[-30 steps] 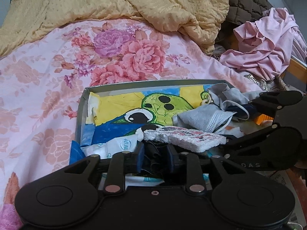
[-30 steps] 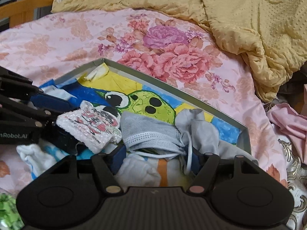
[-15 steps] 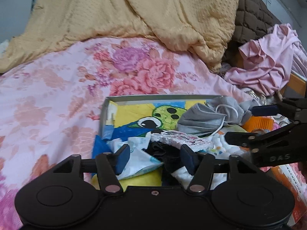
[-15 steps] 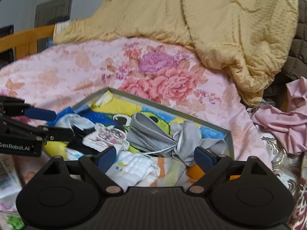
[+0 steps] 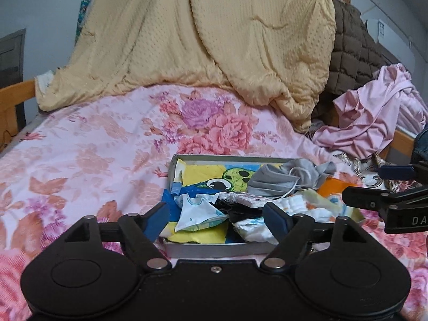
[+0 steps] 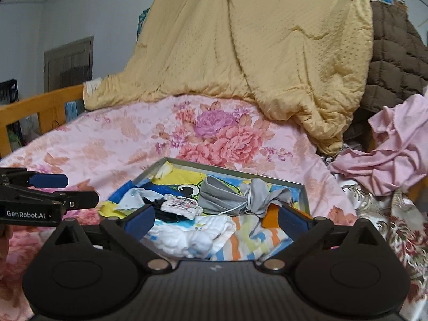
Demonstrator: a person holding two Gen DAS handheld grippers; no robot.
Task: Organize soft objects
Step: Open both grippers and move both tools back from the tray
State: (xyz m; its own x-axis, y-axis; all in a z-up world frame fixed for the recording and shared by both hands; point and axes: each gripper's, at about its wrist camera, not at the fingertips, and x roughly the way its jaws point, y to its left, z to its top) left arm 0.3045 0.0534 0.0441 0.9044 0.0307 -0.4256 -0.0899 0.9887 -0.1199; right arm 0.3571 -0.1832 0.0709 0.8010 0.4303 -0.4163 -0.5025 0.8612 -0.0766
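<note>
My left gripper and right gripper have just been opening; both stand released, nothing between the pads. The soft items, grey face mask among them, lie in the shallow grey cartoon-lined tray on the floral sheet. Only the right view shows the striped cloth at the tray's near edge, and "GenRobot.AI" on my left gripper's side; the left view reads only "DA" on my right gripper's.

Left gripper gapes empty — tray of cloths below.

We see a wooden bed rail, a pale wall with a dark door, and a pink floral bedsheet.
</note>
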